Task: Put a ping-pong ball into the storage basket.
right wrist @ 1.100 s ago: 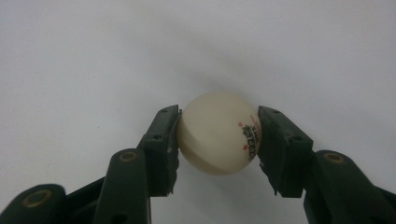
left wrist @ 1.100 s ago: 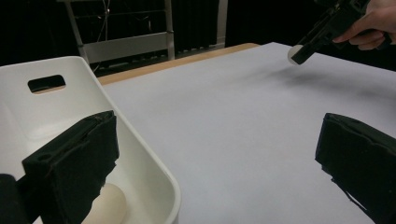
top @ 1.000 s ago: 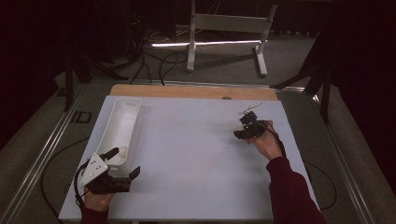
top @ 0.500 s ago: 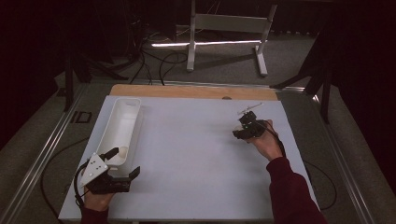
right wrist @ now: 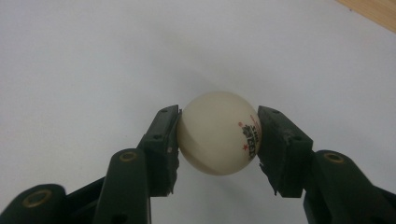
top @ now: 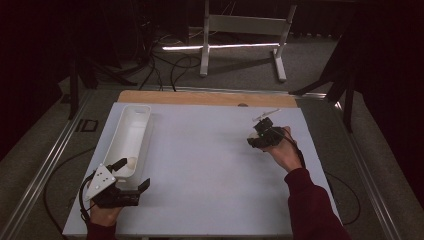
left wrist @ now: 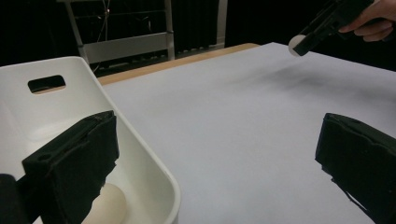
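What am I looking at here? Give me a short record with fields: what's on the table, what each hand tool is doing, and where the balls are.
surface: white table top
container: long white plastic tray, at the left side of the table
ball one: cream table-tennis ball with red and black print, clamped between the jaws of the right gripper
ball two: plain cream ball, lying inside the tray at its near end
left gripper: jaws open, holding nothing, one jaw over the tray's near end
right gripper's place: at the right side of the table
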